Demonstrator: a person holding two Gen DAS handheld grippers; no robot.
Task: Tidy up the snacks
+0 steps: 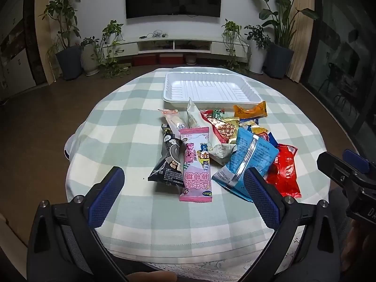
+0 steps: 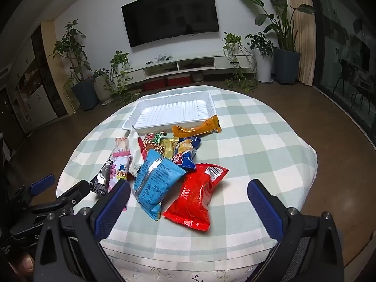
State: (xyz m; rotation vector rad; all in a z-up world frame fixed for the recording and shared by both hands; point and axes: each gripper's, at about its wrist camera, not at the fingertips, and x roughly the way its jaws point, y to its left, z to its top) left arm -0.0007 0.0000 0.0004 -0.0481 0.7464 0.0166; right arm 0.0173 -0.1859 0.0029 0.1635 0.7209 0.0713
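Left wrist: ribbed white plastic tray (image 1: 212,89), crinkly foil snack packets (image 1: 223,145), seemingly unopened.

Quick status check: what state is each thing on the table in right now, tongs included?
White tray: empty, on the checked cloth.
Orange packet: sealed, against the tray's near rim.
Red bag: sealed, flat on the cloth.
Light blue bag: sealed, lying partly on the pile.
Pink packet: sealed, flat.
Left tongs: open, holding nothing.
Right tongs: open, holding nothing.

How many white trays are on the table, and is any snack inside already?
1. The white tray sits at the far side of the table, behind the snack pile. It is empty; the orange packet lies just outside its rim.
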